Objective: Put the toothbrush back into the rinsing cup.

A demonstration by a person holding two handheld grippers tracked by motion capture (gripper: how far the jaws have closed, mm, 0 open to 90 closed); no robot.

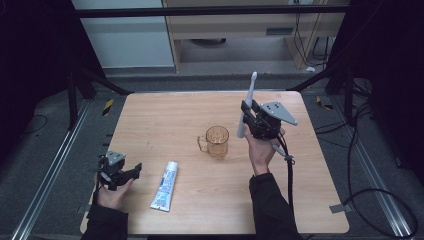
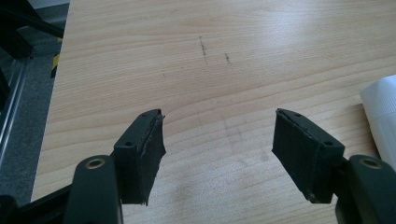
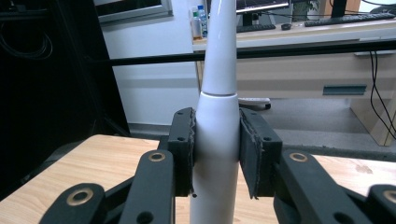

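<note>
grey floor [image 1: 45, 165], wooden desk [image 1: 250, 25], dark surroundings

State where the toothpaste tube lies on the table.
In the high view the toothpaste tube lies flat near the front edge, between the left gripper and the amber mug.

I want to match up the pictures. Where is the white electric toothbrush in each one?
High view: the toothbrush stands upright right of centre, clamped in the right gripper, beside the amber cup.
Left gripper view: it is not in this picture.
Right gripper view: the toothbrush rises up the middle between the two black pads.
Shared landmark: the wooden table.
</note>
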